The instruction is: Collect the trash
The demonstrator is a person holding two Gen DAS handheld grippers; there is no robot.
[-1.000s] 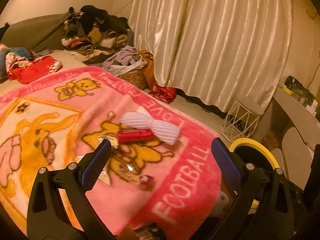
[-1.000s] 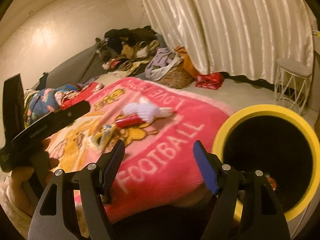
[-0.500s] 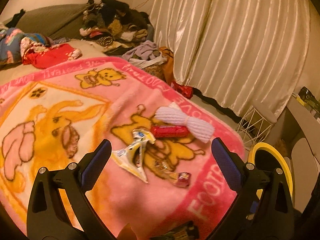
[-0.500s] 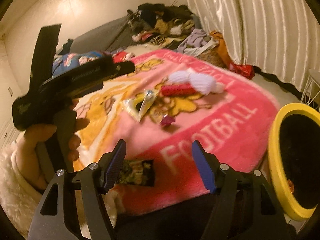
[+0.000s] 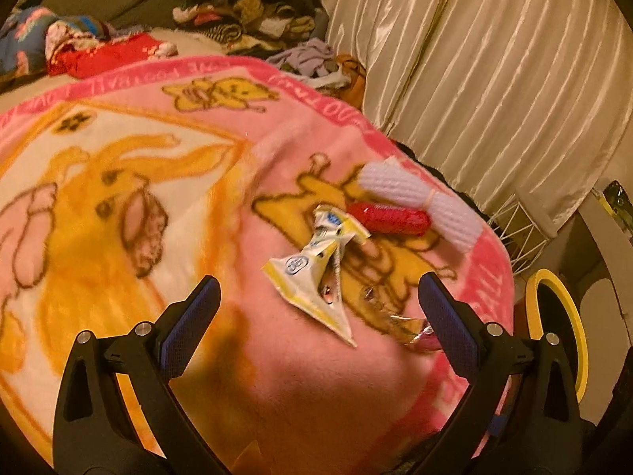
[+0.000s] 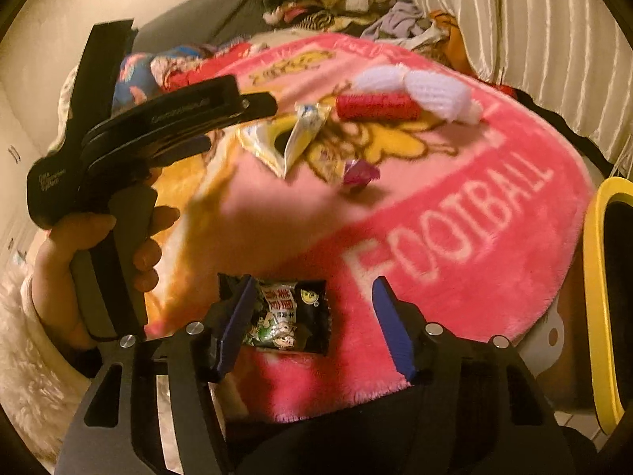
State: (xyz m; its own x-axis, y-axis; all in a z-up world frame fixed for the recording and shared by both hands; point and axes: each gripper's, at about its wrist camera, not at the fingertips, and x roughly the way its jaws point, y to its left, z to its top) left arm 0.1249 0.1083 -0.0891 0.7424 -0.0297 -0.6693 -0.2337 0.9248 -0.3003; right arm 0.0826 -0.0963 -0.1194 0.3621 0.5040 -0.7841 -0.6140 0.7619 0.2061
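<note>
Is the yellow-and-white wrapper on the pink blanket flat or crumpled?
Crumpled. The yellow-and-white wrapper is twisted at its middle with its ends flaring out, lying on the pink blanket.

Pink blanket [image 5: 118, 356] bare L of yellow wrapper [image 5: 312, 273].

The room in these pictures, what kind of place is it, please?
Most likely a bedroom in a home. A pink blanket with cartoon prints covers what looks like a bed, a pile of clothes lies behind it, and long pale curtains hang beside it. Wrappers lie on the blanket.
</note>
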